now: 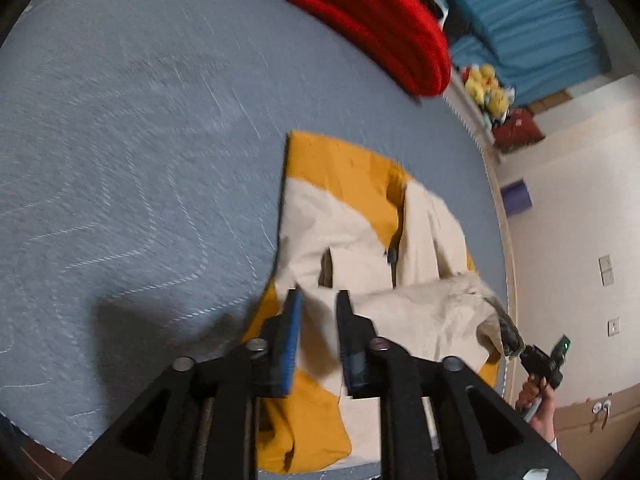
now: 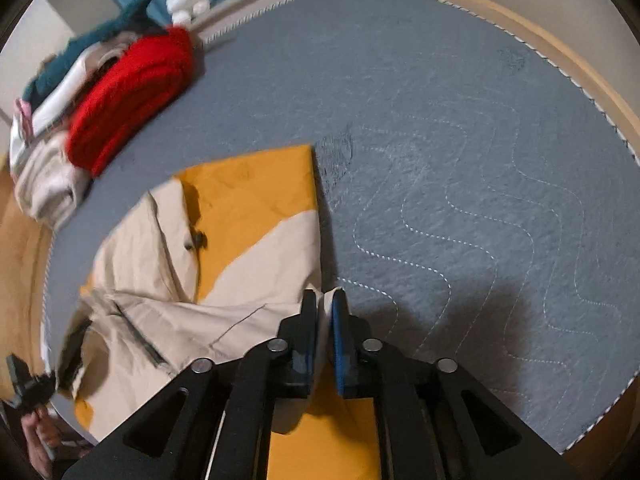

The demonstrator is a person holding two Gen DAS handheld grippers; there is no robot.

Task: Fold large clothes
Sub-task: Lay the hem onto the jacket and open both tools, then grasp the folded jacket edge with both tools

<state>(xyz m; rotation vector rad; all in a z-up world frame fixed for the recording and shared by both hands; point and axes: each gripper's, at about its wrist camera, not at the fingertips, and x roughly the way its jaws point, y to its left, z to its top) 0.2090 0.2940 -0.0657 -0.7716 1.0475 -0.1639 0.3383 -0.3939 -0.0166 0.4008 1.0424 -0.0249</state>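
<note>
Garment: we see the cream and mustard jacket lying partly folded on the grey quilted mat
Left gripper: jaws narrowly apart over the cloth, not pinching it
Right gripper: jaws a slim gap apart, cream edge between them; we cannot tell if gripped
Background: red folded knit on a pile
Writing: we can read none
</note>
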